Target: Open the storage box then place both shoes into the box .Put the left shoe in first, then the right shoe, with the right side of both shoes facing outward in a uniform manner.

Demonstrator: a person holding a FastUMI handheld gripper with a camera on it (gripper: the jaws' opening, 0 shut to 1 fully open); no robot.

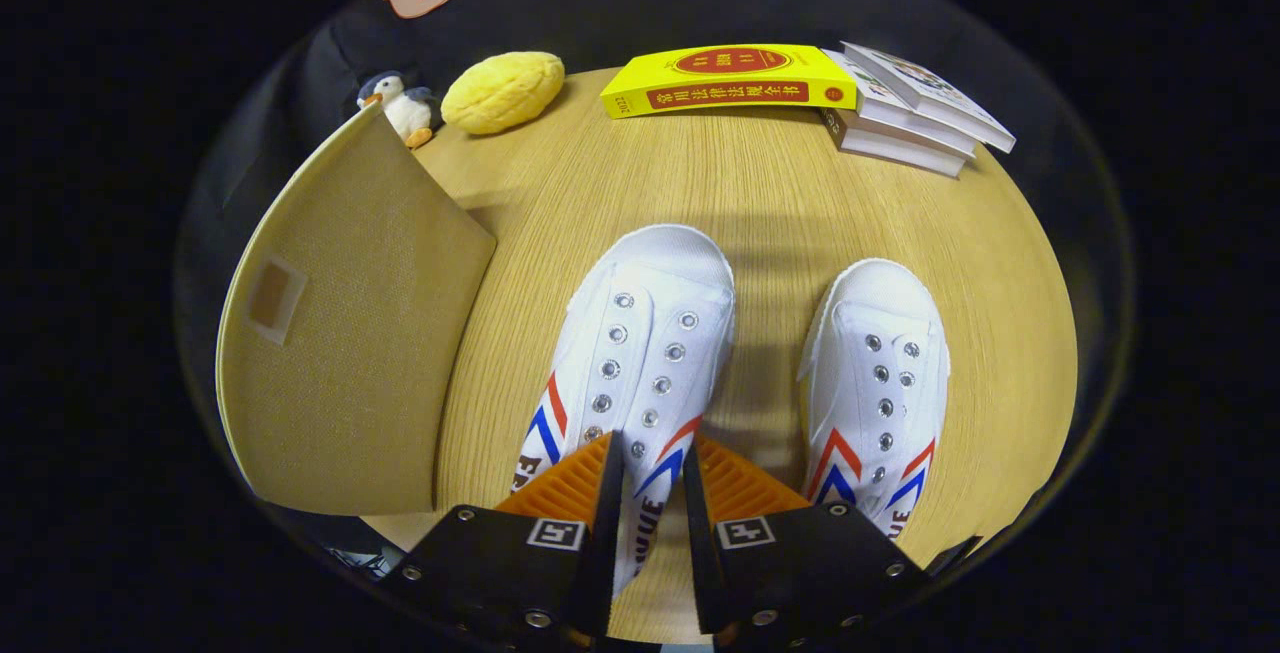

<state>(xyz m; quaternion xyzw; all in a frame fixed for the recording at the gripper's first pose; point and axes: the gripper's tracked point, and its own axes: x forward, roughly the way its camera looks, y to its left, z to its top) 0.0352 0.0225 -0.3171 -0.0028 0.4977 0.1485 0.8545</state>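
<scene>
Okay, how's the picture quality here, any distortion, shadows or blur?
Gripper view: strong fisheye bending curves the table edge and storage box; soft shadows fall beside both shoes; everything stays sharp, no glare; the hand-held gripper fingers clamp the left shoe's side.

**Bright, even overhead light; strong fisheye bend at the rim**

The counter (pixel 780 203) is brightly and evenly lit from above. Soft shadows fall beside the left shoe (pixel 640 353) and beneath the yellow book (pixel 730 80), and a faint darker band crosses the wood between the shoes. The white canvas reads clean, not blown out; the eyelets catch small glints. Focus is sharp mid-scene. Straight edges bow outward, notably the storage box (pixel 350 353) flap. The gripper (pixel 652 478), jaws narrowly parted around the shoe's side, looks slightly soft.
</scene>
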